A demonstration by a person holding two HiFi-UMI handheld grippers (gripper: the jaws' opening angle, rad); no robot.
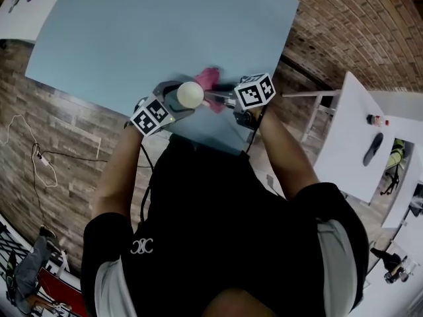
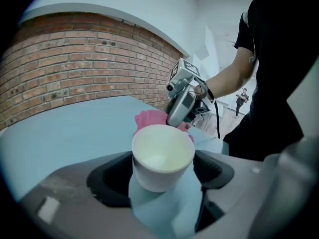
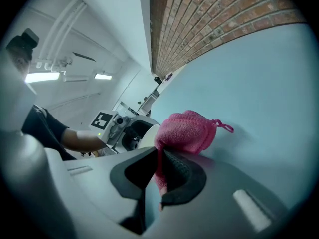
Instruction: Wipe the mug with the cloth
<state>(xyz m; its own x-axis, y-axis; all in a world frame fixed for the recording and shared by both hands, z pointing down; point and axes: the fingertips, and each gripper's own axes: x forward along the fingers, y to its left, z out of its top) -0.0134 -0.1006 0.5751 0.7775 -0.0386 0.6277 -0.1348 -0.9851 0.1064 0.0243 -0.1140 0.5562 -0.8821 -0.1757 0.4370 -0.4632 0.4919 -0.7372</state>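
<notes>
Black shirt (image 1: 218,236) fills the bottom of the head view, with both forearms (image 1: 284,150) reaching out over the near edge of the pale blue bench (image 1: 145,38).

Left gripper (image 2: 163,158) first: its fingers (image 2: 107,176) stand wide, and the white mug (image 2: 162,176) fills the whole gap. Its mouth is up and tipped a touch toward the camera, and its upper wall is against both pads, so that's a wide grip on the mug. Whether its base rests on the bench or hangs just above it, I can't tell.

Over to the right gripper (image 3: 160,156): fingers (image 3: 184,176) pinched narrow on a pink cloth (image 3: 185,131). A strip of it runs down between the pads, and the rest is bunched in a fat wad beyond the tips, a little loop sticking out.

Seen from the left gripper view, that wad sits just behind the mug's far rim, with the right gripper angled down over it. From the head view, pink shows at the far side and the right side of the mug. Mug and cloth are both near the bench's near edge, close to the person. Whether cloth and mug actually touch is too close to call.
</notes>
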